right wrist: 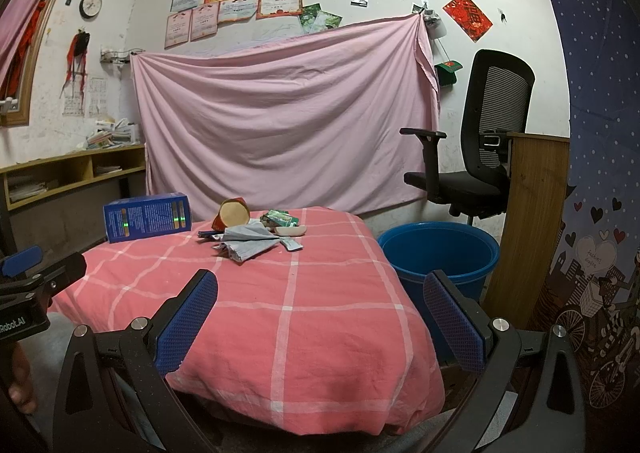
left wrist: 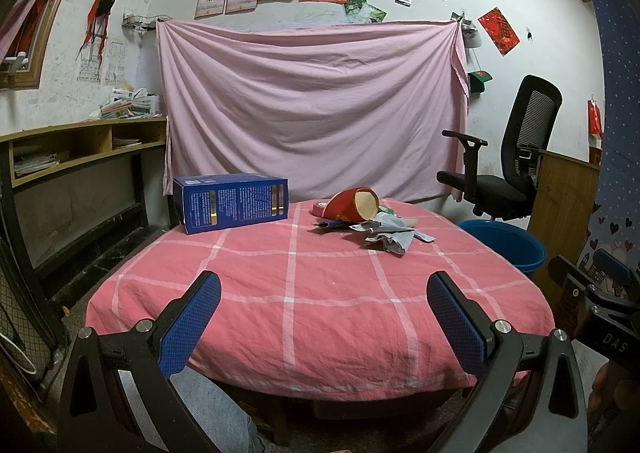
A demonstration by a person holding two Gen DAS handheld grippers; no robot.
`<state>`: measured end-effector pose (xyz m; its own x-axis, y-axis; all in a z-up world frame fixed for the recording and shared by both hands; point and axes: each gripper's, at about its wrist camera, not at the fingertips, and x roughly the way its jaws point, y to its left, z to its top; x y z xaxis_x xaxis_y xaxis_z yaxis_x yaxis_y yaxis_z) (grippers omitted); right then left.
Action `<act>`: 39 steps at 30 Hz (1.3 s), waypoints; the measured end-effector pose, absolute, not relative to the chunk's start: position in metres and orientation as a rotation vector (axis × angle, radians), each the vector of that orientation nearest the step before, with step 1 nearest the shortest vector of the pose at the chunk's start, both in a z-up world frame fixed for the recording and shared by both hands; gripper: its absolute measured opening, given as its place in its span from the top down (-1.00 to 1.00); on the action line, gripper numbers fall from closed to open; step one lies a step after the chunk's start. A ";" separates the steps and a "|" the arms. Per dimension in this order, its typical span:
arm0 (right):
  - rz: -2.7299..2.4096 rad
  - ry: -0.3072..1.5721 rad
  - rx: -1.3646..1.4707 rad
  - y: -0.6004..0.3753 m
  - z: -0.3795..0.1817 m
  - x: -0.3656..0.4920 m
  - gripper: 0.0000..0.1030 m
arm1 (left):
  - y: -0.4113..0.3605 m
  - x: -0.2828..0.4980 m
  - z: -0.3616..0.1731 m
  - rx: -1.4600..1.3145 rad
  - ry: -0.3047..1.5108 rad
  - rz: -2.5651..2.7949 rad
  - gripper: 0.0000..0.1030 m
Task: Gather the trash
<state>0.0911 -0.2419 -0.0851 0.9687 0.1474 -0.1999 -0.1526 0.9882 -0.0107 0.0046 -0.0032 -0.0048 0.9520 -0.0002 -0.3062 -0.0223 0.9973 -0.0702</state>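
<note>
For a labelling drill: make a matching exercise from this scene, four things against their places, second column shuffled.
Things:
1. blue box
2. red paper cup
3. blue bucket
4. black office chair

Places:
A. on the floor right of the table
B. lying on its side by the crumpled grey paper
C. far left corner of the pink checked tablecloth
D. against the back wall, beyond the bucket

Pairs: 1-C, 2-B, 3-A, 4-D

Wide bare stretch of checked pink bench (left wrist: 320, 293) lies open ahead. Far end is crowded — blue box (left wrist: 232, 202) left, trash heap (left wrist: 372, 223) right, clear gap between. Blue bucket (right wrist: 440, 253) stands beside the bench's right edge.
</note>
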 end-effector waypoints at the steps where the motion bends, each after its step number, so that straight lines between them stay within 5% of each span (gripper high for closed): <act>1: 0.152 0.201 -0.026 -0.242 -0.085 0.091 -1.00 | -0.003 0.004 -0.005 -0.073 0.311 0.011 -0.96; 39: 0.152 0.204 -0.023 -0.243 -0.087 0.093 -1.00 | -0.004 0.004 -0.005 -0.070 0.311 0.012 -0.96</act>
